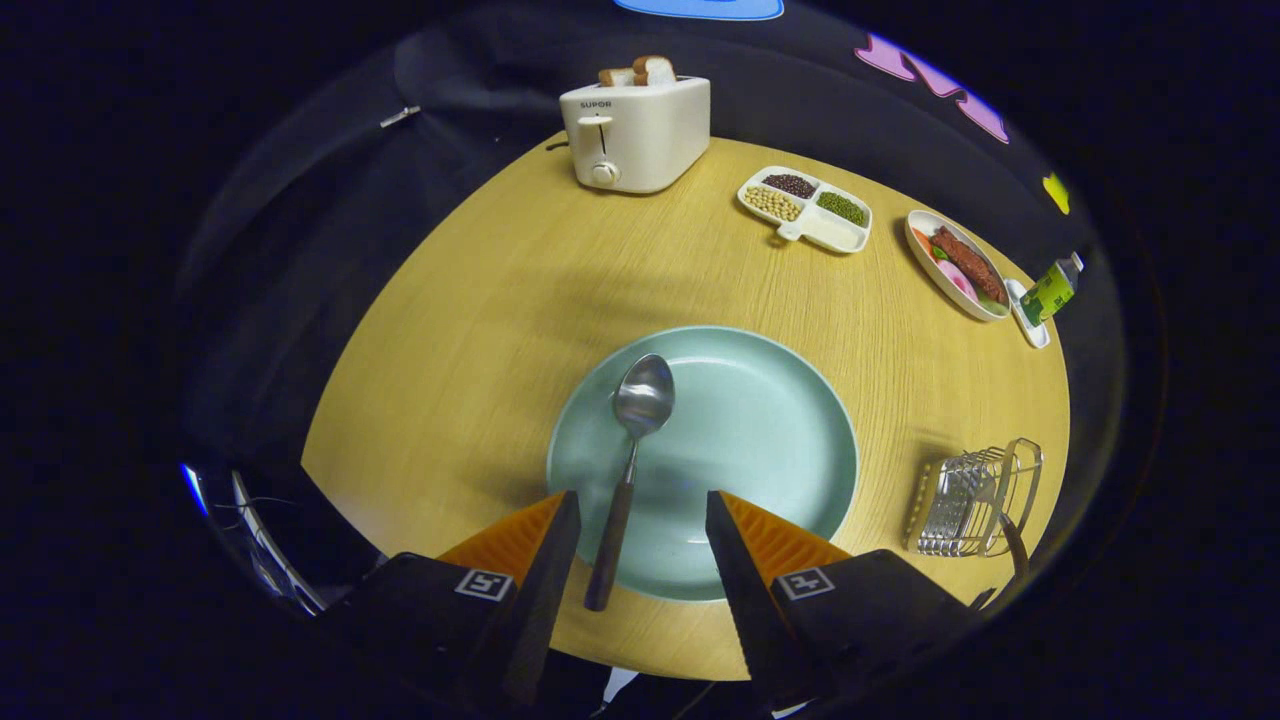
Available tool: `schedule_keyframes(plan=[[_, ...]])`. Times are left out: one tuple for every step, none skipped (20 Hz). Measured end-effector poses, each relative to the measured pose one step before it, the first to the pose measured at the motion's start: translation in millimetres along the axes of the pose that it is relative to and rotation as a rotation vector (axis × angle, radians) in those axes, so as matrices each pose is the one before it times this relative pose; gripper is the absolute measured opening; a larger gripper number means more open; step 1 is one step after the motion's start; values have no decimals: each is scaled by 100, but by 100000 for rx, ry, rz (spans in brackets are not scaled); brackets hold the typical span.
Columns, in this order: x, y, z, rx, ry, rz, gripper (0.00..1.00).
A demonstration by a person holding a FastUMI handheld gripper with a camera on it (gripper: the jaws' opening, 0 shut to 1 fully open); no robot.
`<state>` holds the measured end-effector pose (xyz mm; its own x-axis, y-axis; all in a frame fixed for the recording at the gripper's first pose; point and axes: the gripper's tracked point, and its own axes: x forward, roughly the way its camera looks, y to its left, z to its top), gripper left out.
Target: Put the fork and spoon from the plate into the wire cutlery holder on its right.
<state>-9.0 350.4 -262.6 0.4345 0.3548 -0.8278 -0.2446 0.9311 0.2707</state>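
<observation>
Spread wide and holding nothing, the tongs (640, 545) hang over the near rim of the plate (760, 430); between their two fingers runs the dark handle of the spoon (628, 470), closer to the left finger, its bowl lying beyond the fingertips on the plate; the handle's end sticks out past the plate's near edge over the desk (470, 300); no fork is to be seen on the plate, and whether it already sits in the wire cutlery holder (972, 500), off to the right of the right finger, I cannot tell; the step in hand looks like the approach to the spoon; next, I judge, the tongs must drop lower, centre on the handle and close across it, then carry it right to the holder; far beyond stand a toaster (635, 130) and dishes of food.
</observation>
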Motion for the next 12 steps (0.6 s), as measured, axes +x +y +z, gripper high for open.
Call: schedule_keyframes(plan=[[608,-154,-140,-1172,1068,-1391,80],[577,-124,-131,-808,973,-932,80],[353,-171,-137,-14,985,-980,77],[811,41,-187,655,1134,-38,75],[479,5,-95,1007,968,-260,66],[252,-28,-129,232,970,-402,64],[649,-59,-284,-80,575,-440,63],[-58,-246,27,-268,1028,-1199,60],[279,-256,-261,-47,917,-1022,45],[560,-22,-263,199,924,1033,29],[-399,280,353,-11,254,2377,18],[356,25,-15,438,-692,611,14]])
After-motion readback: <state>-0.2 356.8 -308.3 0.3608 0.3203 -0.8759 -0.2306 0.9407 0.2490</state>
